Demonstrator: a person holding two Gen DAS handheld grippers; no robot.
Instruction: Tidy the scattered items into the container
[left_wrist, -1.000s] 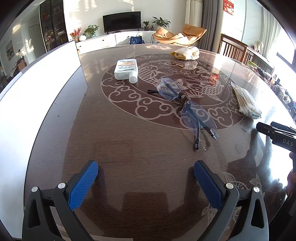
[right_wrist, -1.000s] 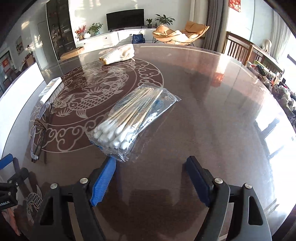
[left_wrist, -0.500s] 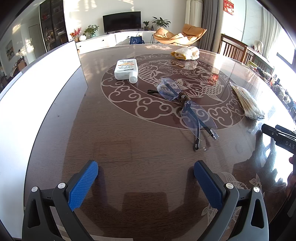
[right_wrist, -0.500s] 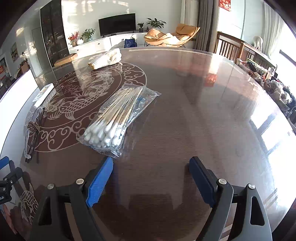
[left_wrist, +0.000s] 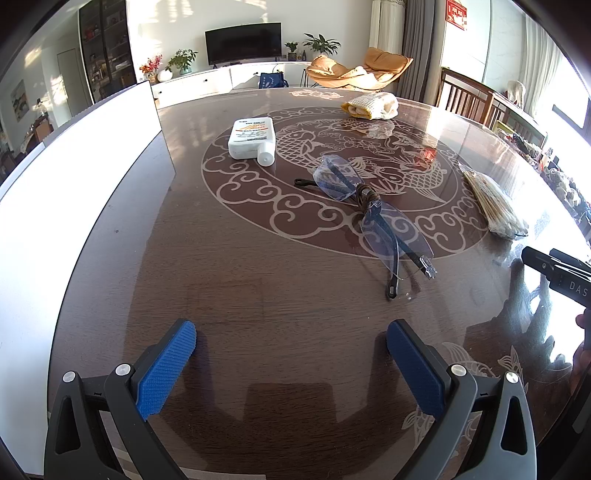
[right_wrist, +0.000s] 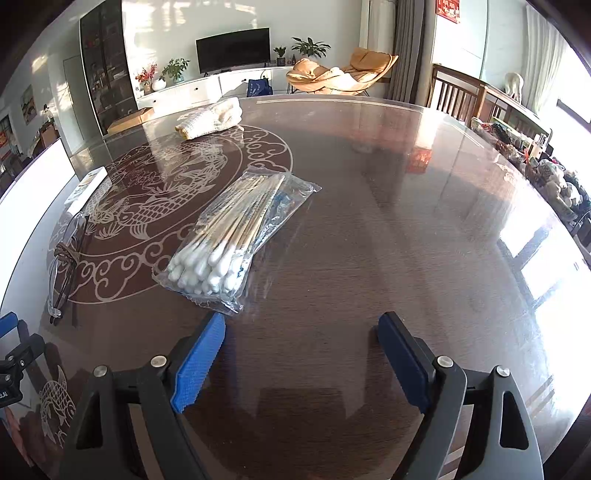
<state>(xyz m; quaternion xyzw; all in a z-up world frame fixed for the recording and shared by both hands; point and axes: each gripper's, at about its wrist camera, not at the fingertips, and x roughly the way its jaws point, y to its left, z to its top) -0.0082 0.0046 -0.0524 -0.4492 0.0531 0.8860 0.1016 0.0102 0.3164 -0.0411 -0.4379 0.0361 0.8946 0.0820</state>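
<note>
On the round brown table lie a white bottle (left_wrist: 253, 137), folded glasses (left_wrist: 369, 212), a pale glove (left_wrist: 370, 105) and a clear bag of cotton swabs (right_wrist: 236, 236). The swab bag (left_wrist: 493, 205) also shows at the right in the left wrist view. A white container (left_wrist: 74, 177) stands along the table's left side. My left gripper (left_wrist: 291, 349) is open over bare table, short of the glasses. My right gripper (right_wrist: 301, 341) is open, its left fingertip (right_wrist: 205, 347) just below the bag's near corner. Nothing sits between either pair of fingers.
The glasses (right_wrist: 66, 258), bottle (right_wrist: 86, 186) and glove (right_wrist: 210, 118) also appear at the left in the right wrist view. Wooden chairs (right_wrist: 458, 96) stand beyond the table's far right edge. A cluttered shelf (right_wrist: 546, 173) runs along the right.
The right gripper has shifted slightly; the swab bag now sits a little further left and higher in its view. The left gripper has not moved.
</note>
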